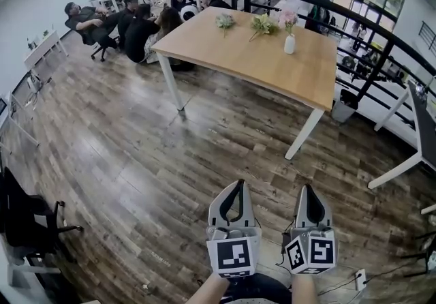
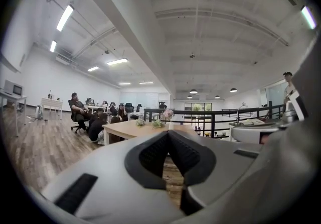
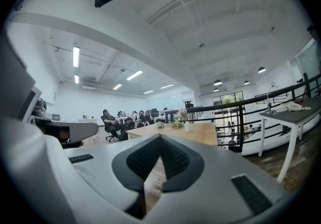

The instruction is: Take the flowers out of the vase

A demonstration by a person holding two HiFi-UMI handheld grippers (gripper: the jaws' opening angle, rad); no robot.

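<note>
- My left gripper [image 1: 238, 183] has its fingers together at the tips, with nothing between them. Through the small gap behind the tips I see only floor.
- My right gripper [image 1: 305, 188] is closed the same way, tips touching and empty.
- The white vase [image 1: 289, 44] stands upright on the wooden table [image 1: 238, 57], towards its far edge, with pink flowers [image 1: 289, 18] in it.
- Two loose bunches [image 1: 262, 24] lie on the tabletop beside the vase.
- The table is well apart from both grippers, across a wood-plank floor [image 1: 122, 159].
- A black railing [image 1: 354, 20] runs behind the table, and seated people [image 1: 139, 23] cluster at its far left end.
- A black office chair [image 1: 30, 221] sits at my left.
- I hold both grippers side by side, low over the floor. They point roughly level, towards the table.
</note>
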